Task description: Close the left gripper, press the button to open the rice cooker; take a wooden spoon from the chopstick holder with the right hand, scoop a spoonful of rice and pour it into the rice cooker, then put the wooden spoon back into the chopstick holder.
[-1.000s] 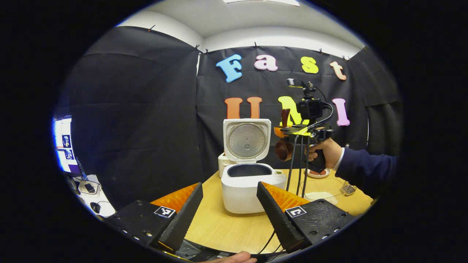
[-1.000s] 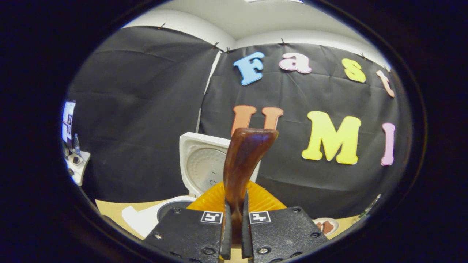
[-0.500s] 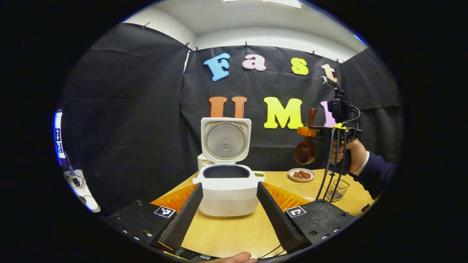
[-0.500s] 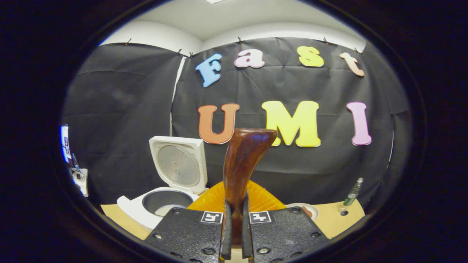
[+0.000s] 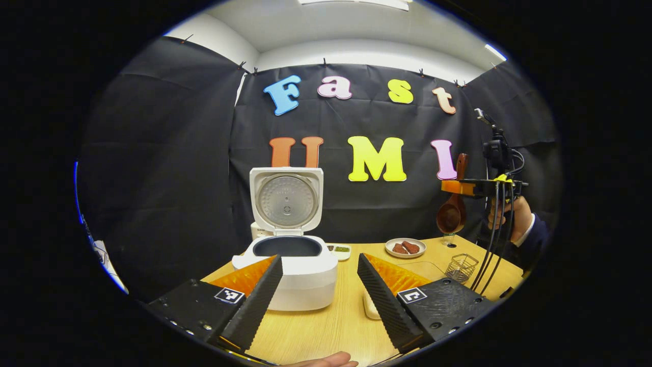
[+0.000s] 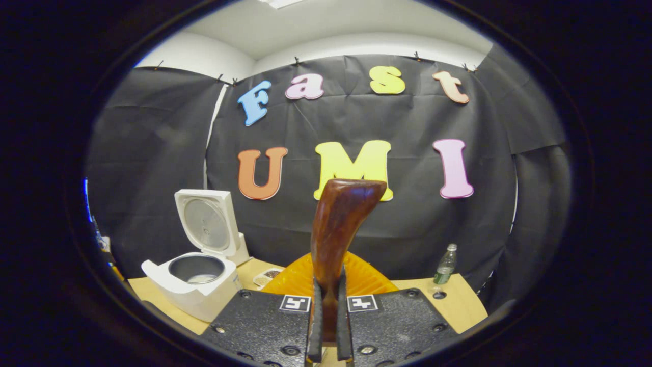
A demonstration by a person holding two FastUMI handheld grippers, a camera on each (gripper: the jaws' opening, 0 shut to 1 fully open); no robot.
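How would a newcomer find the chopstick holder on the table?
Start at the white rice cooker with its lid up, then cross the table to the right, past the plate of brown pieces. The holder is the small see-through wire basket, the sole mesh item.

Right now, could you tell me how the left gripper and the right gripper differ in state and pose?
The left gripper is open and holds nothing, while the right gripper is shut on the dark brown wooden spoon. The left gripper sits low over the light wooden table, its fingers framing the open white rice cooker; the right gripper is raised above the table's right side, the spoon's bowl hanging below it. Both face the black back wall.
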